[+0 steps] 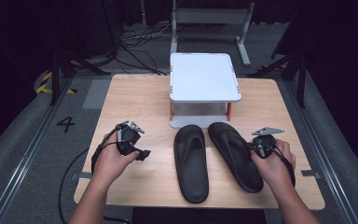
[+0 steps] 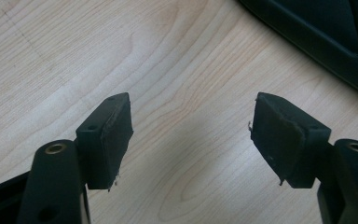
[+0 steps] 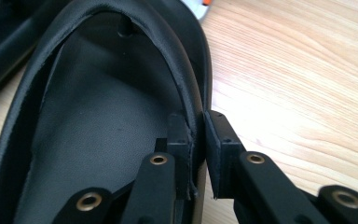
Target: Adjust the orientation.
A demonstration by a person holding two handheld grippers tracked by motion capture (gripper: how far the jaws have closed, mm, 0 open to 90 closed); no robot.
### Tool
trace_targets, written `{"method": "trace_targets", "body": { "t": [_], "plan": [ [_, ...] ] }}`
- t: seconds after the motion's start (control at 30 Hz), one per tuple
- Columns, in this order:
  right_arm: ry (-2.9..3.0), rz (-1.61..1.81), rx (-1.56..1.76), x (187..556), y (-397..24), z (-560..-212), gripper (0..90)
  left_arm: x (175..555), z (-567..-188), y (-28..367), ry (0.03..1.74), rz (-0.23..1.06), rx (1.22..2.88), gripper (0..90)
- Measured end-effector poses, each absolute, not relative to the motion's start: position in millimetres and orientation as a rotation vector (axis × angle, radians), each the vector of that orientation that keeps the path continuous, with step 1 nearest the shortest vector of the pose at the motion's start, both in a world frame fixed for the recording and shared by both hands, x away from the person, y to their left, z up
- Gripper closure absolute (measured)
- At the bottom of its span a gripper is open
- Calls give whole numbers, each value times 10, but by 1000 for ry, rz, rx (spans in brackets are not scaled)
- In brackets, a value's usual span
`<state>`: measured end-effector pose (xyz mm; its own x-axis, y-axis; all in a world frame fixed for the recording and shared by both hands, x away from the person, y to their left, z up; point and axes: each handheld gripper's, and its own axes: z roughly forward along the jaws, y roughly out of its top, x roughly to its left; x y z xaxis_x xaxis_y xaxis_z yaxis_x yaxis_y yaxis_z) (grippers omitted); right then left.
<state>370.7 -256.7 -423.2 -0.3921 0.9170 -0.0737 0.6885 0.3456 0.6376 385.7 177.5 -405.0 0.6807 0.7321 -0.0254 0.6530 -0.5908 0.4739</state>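
Two black flip-flops lie side by side at the table's front middle: the left flip-flop [image 1: 191,161] pointing straight back, the right flip-flop [image 1: 233,149] slanted with its toe to the left. My right gripper [image 1: 254,147] sits at the right flip-flop's outer edge. In the right gripper view this gripper [image 3: 196,140] is shut on that flip-flop [image 3: 98,121], pinching its strap where it meets the sole's side. My left gripper [image 1: 142,154] rests low over bare wood left of the pair. It stands open [image 2: 191,135] with nothing between its jaws, the left flip-flop's edge [image 2: 326,28] beyond.
A white raised platform [image 1: 205,77] on short orange legs stands at the back middle of the wooden table [image 1: 135,98], just behind the flip-flops' toes. Bare wood lies on both sides of it. Cables and stand legs are on the floor beyond the table.
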Motion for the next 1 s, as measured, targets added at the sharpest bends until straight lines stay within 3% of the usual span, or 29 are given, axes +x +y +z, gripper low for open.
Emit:
{"method": "trace_targets", "body": {
  "t": [0.2,0.3,0.47,0.53,0.73,1.0],
  "plan": [
    [2208,770,1406,3702,-2370,-4304,735,3839,-4062,1788,1080,232,2445,295],
    [2245,850,1424,3688,-2383,-4301,584,3837,-4069,1798,1087,229,2440,295],
    [2212,1008,1403,3656,-2558,-4216,486,3842,-4062,1799,1076,226,2447,294],
    [2193,1009,1404,3655,-2601,-4200,496,3844,-4058,1800,1079,226,2444,294],
    [2252,714,1505,3698,-2917,-4336,714,3862,-4067,1771,1076,223,2446,295],
    [2463,596,1486,3634,-2760,-4494,713,3907,-4070,1726,1059,216,2463,295]
  ]
}}
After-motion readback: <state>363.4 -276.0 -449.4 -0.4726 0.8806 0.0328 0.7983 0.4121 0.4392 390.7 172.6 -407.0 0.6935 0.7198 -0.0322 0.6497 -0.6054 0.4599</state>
